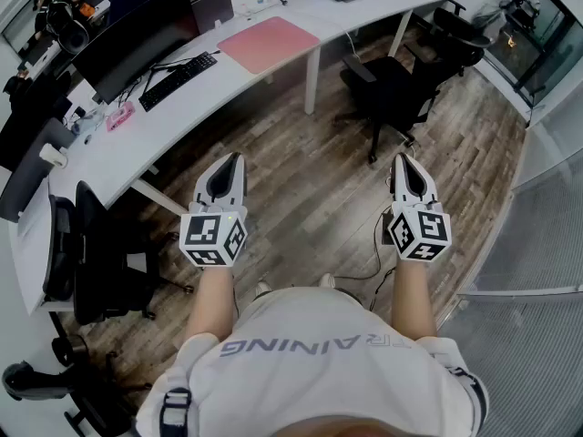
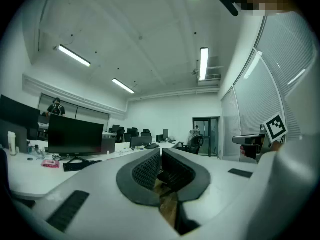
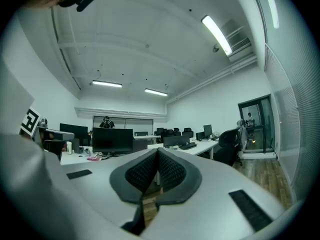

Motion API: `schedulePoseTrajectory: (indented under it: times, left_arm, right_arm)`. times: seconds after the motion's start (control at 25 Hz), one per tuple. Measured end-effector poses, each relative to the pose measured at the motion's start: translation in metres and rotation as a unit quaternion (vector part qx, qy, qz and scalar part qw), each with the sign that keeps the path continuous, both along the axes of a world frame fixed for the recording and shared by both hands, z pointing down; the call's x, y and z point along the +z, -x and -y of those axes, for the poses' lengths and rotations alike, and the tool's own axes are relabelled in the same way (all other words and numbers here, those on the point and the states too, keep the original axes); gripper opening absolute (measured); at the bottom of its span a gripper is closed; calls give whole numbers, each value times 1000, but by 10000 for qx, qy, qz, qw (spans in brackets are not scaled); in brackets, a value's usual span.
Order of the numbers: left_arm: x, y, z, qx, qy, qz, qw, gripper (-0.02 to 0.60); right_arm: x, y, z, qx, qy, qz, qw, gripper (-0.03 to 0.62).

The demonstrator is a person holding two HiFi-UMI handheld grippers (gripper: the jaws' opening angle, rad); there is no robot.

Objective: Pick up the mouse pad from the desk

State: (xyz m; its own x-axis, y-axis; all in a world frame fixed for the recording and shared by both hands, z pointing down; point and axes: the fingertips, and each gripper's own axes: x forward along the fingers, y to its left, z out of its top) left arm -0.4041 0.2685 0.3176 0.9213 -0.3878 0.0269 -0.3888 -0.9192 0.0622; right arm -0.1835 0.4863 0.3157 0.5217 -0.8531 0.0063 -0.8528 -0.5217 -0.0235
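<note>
Left claw [image 1: 234,159]: you hold it level over the wood floor [image 1: 305,185], jaws closed together, nothing between them.
Right claw [image 1: 402,158]: level beside your left claw and well apart from it, jaws likewise closed and empty.
Mouse pad [image 1: 269,43]: pink, rectangular, lying flat on the white bench [image 1: 209,98], well ahead of your left claw and a little to its right. Neither claw touches it.
Keyboard [image 1: 178,79]: black, on the bench ahead and to the left of your left claw, just left of the mouse pad.
Monitor [image 1: 137,39]: dark screen, beyond the keyboard, farther from your left claw.
Office chair [image 1: 393,94]: black, on the floor ahead of your right claw, near the bench.
Second chair [image 1: 100,262]: black, left of your left claw, against the bench's near end.
</note>
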Motion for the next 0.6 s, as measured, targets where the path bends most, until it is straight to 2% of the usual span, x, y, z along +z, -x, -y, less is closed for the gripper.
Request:
schedulePoseTrajectory:
  times: [0.6]
  left_arm:
    - [9, 8, -5, 1, 103, 96, 9999, 41]
  right_arm:
    - [7, 8, 1, -68, 18, 107, 9999, 23]
